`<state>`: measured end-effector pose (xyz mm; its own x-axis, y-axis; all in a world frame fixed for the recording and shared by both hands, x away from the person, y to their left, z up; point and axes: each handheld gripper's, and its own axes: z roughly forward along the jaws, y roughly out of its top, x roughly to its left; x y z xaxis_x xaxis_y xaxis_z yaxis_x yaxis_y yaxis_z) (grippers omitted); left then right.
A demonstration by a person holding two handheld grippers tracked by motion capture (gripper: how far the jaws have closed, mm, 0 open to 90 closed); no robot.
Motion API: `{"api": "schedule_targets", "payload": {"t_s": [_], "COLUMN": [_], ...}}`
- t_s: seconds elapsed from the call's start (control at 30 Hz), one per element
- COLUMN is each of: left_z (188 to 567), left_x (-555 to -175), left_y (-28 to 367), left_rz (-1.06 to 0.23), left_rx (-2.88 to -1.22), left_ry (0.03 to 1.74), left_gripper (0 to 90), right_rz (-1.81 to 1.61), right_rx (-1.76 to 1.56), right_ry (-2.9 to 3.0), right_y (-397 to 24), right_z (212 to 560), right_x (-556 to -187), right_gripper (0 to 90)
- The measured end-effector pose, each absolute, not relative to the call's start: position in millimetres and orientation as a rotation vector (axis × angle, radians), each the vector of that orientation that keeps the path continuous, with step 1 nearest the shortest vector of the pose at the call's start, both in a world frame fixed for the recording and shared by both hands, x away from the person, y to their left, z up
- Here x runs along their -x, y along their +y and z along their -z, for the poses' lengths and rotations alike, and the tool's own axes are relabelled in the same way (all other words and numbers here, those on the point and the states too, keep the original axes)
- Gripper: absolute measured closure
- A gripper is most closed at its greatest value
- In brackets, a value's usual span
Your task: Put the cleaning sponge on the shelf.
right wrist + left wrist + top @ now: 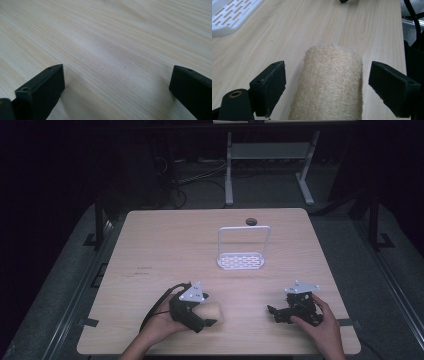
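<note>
- The tabletop point(165, 245) is light wood grain and sits in a dim room, with dark carpet around it and the white legs of another frame point(230, 170) standing on the floor beyond its far edge.
- A white rack point(242, 254) stands upright on the far middle of the tabletop: a slotted base with a tall thin hoop rising from it. A small dark round thing point(251, 222) lies just behind it near the far edge; what it is cannot be told. A corner of the rack's slotted base point(229, 15) also shows at the top left of the left gripper view.
- The left claw point(212, 312) lies low at the near left of the tabletop, held in the person's left hand point(160, 322). Its jaws stand apart on either side of a tan, rough-fibred roll point(332, 82), with a gap on each side, so they are not pressing it. The roll point(212, 310) lies flat on the wood, lengthwise between the jaws.
- The right claw point(272, 312) rests at the near right, held in the right hand point(320, 320) and well apart from the left one. In the right gripper view its jaws are spread wide over bare wood point(112, 50).
</note>
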<state>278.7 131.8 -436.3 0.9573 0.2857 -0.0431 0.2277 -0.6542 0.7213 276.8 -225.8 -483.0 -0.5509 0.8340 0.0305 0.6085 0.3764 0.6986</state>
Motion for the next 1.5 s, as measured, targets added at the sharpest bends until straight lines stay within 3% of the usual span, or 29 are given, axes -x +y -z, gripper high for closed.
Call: {"api": "schedule_targets", "payload": {"t_s": [0.77,1.0,1.5], "left_z": [454.8,455.3,454.9], "left_x": [-279.1,-280.1,-280.9], "left_y": [121.9,123.1,125.3], "left_rz": [-0.102,-0.098,-0.086], "left_rx": [-2.422,-2.435,-2.414], "left_ry": [0.308,0.303,0.364], "left_gripper": [14.4,22.7,25.8], "right_rz": [-0.965,-0.965,-0.965], "right_rx": [-1.263,-1.263,-1.263], "right_ry": [2.314,2.314,2.314], "right_y": [-225.8,-225.8,-225.8], "right_z": [483.0,483.1,483.1], "right_x": [-276.8,-276.9,-276.9], "right_gripper": [0.0,0.0,0.0]}}
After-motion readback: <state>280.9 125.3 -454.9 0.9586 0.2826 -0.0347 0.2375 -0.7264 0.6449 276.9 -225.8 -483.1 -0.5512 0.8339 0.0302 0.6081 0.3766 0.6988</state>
